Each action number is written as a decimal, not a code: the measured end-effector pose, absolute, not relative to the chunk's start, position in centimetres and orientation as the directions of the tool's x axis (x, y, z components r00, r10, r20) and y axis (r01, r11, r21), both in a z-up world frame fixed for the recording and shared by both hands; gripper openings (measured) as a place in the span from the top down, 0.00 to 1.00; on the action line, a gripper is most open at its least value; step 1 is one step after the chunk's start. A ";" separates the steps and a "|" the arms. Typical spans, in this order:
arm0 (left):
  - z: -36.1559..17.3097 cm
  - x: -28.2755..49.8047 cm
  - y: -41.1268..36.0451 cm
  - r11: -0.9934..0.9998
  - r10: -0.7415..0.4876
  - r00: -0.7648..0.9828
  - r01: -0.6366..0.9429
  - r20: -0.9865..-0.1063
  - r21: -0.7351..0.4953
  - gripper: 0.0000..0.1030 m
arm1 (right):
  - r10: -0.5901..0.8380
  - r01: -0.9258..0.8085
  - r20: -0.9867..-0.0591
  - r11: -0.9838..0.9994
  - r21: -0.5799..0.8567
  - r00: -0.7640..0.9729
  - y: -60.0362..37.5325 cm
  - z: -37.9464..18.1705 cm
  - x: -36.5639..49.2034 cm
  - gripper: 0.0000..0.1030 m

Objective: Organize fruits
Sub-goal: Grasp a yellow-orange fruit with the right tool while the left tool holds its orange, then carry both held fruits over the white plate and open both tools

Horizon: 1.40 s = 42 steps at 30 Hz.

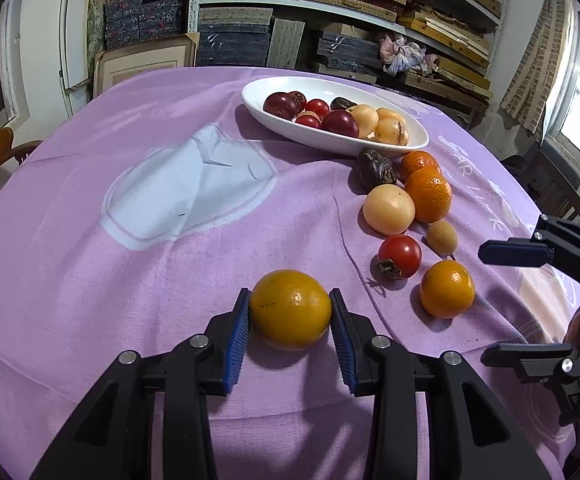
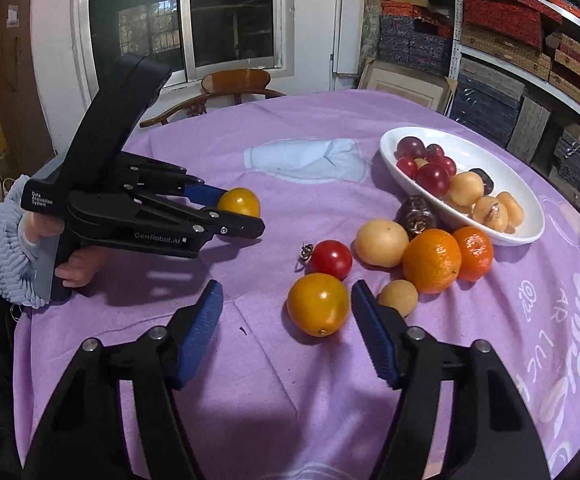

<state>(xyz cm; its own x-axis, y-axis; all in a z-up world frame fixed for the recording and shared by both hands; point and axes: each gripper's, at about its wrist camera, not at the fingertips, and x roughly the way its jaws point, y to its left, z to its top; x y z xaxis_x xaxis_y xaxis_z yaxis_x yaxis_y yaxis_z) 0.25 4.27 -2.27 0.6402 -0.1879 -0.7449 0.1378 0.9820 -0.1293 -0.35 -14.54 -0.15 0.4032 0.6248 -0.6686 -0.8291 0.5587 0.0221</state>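
My left gripper [image 1: 290, 320] is shut on a yellow-orange fruit [image 1: 290, 308], its blue pads pressing both sides just above the purple cloth; from the right wrist view this gripper [image 2: 238, 210] and its fruit [image 2: 240, 200] sit at the left. My right gripper [image 2: 286, 286] is open around an orange fruit [image 2: 317, 304] lying on the cloth. The right pad is close to it and the left pad is well clear. A white oval dish [image 1: 409, 146] [image 2: 529, 232] holds dark red and pale yellow fruits. In the left wrist view the right gripper [image 1: 485, 303] reaches in from the right edge.
Loose on the cloth beside the dish lie a red fruit [image 2: 331, 258], a pale round fruit [image 2: 381, 242], two oranges [image 2: 431, 260], a dark wrinkled fruit [image 2: 417, 216] and a small tan fruit [image 2: 397, 298]. A wooden chair [image 2: 236, 80] stands behind the table, with shelves of boxes beyond it.
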 end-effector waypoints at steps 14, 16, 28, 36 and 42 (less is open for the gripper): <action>-2.4 0.4 4.0 0.978 -0.205 0.630 0.154 -0.749 -0.138 0.62 | 0.543 -0.768 -0.727 0.640 0.034 0.421 -13.8 -1.7 1.9 0.62; -2.4 0.5 4.0 0.978 -0.206 0.625 0.153 -0.753 -0.141 0.62 | 0.538 -0.761 -0.732 0.647 0.040 0.418 -13.7 -1.9 2.1 0.62; -2.5 0.7 3.9 0.978 -0.205 0.621 0.155 -0.757 -0.138 0.62 | 0.495 -0.730 -0.742 0.683 0.011 0.453 -13.0 -2.2 2.3 0.62; -2.4 0.6 3.5 0.984 -0.175 0.631 0.142 -0.756 -0.109 0.63 | 0.401 -0.631 -0.721 0.773 -0.065 0.565 -12.3 -1.6 1.8 0.63; -1.1 1.1 2.2 0.988 -0.125 0.684 0.150 -0.719 -0.029 0.63 | 0.421 -0.548 -0.650 0.836 0.008 0.633 -14.9 0.8 2.8 0.63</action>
<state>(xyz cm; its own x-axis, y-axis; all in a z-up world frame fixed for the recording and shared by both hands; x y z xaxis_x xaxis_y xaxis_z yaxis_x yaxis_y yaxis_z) 1.09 2.15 -1.07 0.6836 -0.1249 -0.7191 0.1503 0.9882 -0.0289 2.77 -14.89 0.83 0.6326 0.4212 -0.6499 -0.5481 0.8364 0.0085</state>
